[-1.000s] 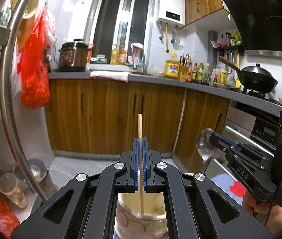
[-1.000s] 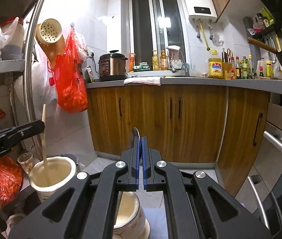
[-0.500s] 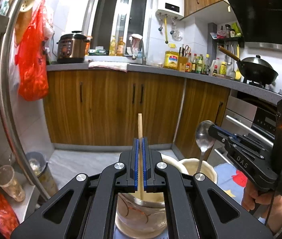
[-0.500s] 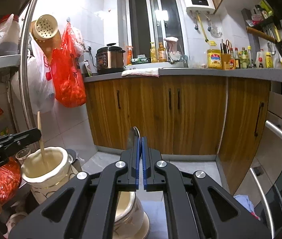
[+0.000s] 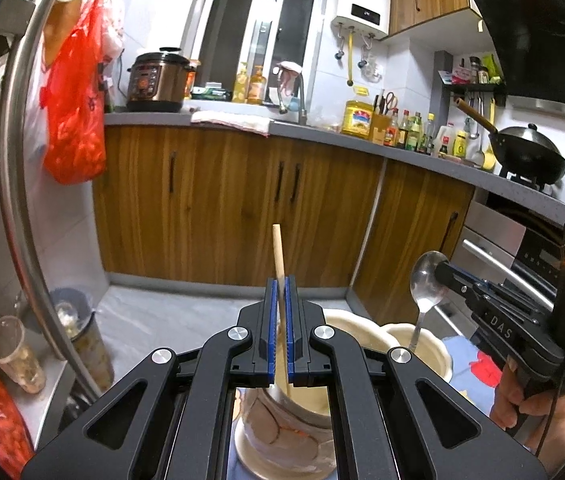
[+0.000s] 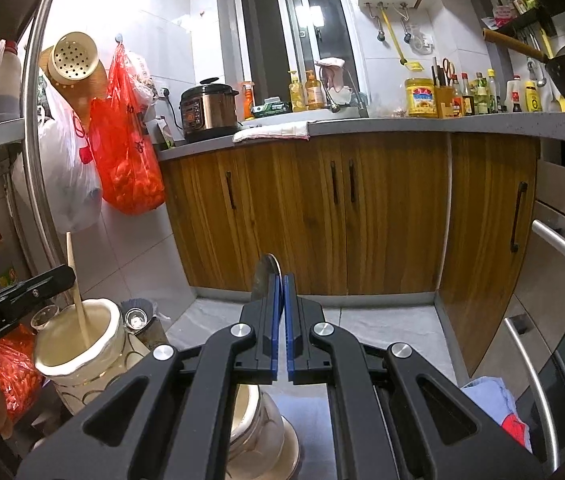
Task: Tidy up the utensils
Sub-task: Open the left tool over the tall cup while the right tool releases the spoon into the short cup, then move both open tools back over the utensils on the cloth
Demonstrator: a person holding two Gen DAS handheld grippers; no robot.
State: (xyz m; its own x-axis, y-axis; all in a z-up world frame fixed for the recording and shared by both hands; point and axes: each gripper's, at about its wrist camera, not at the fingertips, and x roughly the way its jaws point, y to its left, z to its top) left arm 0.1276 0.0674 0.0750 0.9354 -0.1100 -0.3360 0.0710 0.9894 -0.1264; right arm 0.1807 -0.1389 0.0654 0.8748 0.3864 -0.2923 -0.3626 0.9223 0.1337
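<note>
The left gripper point(image 5: 279, 304) has its jaws clamped on a wooden stick point(image 5: 278, 256), likely a chopstick. The stick stands nearly upright, tilted slightly. Its top rises above the blue pads point(image 5: 269, 332), and its lower end reaches down into a cream holder point(image 5: 282, 420) just below the jaws. In the right wrist view the same stick point(image 6: 76, 288) leans inside that holder point(image 6: 82, 344), with the left gripper point(image 6: 58, 280) reaching in from the left edge.

The right gripper point(image 6: 282, 300) has its jaws clamped on a metal spoon point(image 6: 266, 280). The spoon's bowl sticks up above the pads, seen edge-on. In the left wrist view the spoon point(image 5: 426, 280) is bowl up, and its handle runs down into a second cream holder point(image 5: 422, 344). This second holder stands just beside the first, to its right. From the right wrist view it point(image 6: 258, 428) sits directly under the jaws. A hand point(image 5: 522, 400) grips the right gripper point(image 5: 442, 276) from below.

Both holders stand on a low surface, but what it is I cannot tell. Behind are wooden cabinets point(image 6: 342, 208) under a grey table point(image 6: 402, 124) carrying a rice cooker point(image 6: 208, 108) and bottles point(image 6: 478, 94). A red bag point(image 6: 126, 160) hangs on the wall at left. A wok point(image 5: 530, 156) sits on the stove at right.
</note>
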